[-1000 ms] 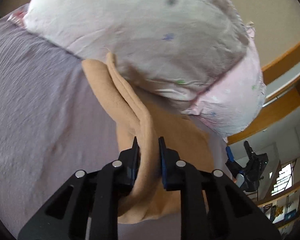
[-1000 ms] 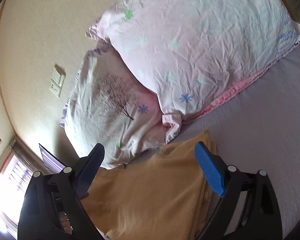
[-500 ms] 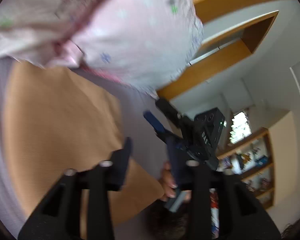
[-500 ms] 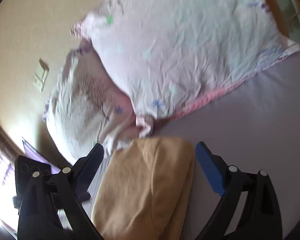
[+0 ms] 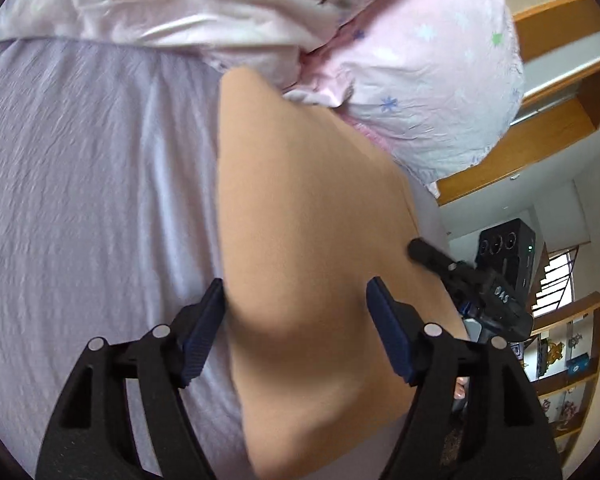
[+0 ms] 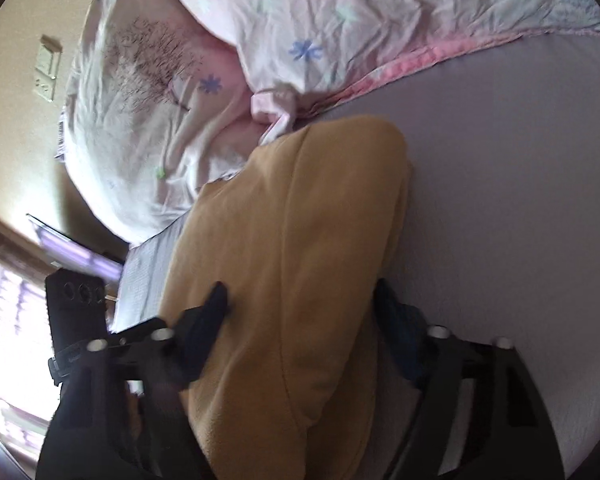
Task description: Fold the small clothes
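Note:
A tan fleece garment lies folded flat on the lilac bed sheet, its far end against the pillows. My left gripper is open, its jaws wide apart over the garment's near part. In the right wrist view the same garment looks mustard yellow with a folded edge down its middle. My right gripper is open, jaws on either side of the garment's near end. Each gripper shows at the edge of the other's view: the right one, the left one.
Two pink flowered pillows lie at the head of the bed, touching the garment's far end. A wooden headboard shelf and a bookcase stand beyond. A wall socket and a bright window are at left.
My left gripper has let go of the tan garment and opened wide. The garment now lies flat and folded. Both grippers have drawn in over its near end.

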Available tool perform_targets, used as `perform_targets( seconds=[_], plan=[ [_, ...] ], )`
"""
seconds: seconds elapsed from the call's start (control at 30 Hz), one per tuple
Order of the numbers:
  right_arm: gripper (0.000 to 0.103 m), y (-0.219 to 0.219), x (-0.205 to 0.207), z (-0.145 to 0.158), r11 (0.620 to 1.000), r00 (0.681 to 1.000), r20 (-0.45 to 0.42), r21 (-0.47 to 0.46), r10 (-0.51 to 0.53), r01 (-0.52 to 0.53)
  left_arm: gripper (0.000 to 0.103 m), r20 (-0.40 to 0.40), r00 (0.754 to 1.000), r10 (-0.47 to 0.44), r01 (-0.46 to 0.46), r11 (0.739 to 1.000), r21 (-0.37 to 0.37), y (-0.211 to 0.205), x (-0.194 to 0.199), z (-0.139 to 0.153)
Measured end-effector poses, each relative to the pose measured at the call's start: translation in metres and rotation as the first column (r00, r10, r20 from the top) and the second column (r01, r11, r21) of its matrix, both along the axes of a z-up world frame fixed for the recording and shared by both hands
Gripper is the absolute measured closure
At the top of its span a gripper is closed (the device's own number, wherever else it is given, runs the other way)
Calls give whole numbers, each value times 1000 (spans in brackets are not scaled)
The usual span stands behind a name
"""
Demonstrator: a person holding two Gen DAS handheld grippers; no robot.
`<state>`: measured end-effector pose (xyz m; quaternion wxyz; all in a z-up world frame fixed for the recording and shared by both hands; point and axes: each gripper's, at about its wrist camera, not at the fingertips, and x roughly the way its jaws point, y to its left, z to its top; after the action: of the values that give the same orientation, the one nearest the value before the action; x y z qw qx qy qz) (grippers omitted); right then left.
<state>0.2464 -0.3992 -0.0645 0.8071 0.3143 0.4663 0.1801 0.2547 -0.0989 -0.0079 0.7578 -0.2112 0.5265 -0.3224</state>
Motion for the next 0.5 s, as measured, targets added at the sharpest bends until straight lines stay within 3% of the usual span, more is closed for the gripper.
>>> perform_targets(
  seconds=[0.07,0.13,0.2,0.27,0.33,0.43,0.5],
  plan=[
    [55,6,1,-3,1000,1000,6,-2,0,0,50,14,1000,12,-13,1000,22,-5,4,-2],
    [61,11,1,0,1000,999,32,24,5,-5,68,3,1000,16,-16,1000,-14,7,4,-4],
    [65,19,3,5,998,998,59,51,21,-24,70,-8,1000,25,-25,997,-74,22,4,-1],
    [66,37,8,9,994,995,79,84,66,-73,70,50,997,59,-56,997,-59,42,-3,12],
    [65,62,16,12,993,991,88,54,105,-110,69,109,990,92,-87,995,-46,64,-11,24],
    [56,86,19,13,992,993,53,-75,101,-97,66,139,980,145,-151,988,37,91,-14,28],
    [40,82,3,31,985,996,90,-172,22,-6,65,182,966,182,-194,979,55,108,-25,35]
  ],
)
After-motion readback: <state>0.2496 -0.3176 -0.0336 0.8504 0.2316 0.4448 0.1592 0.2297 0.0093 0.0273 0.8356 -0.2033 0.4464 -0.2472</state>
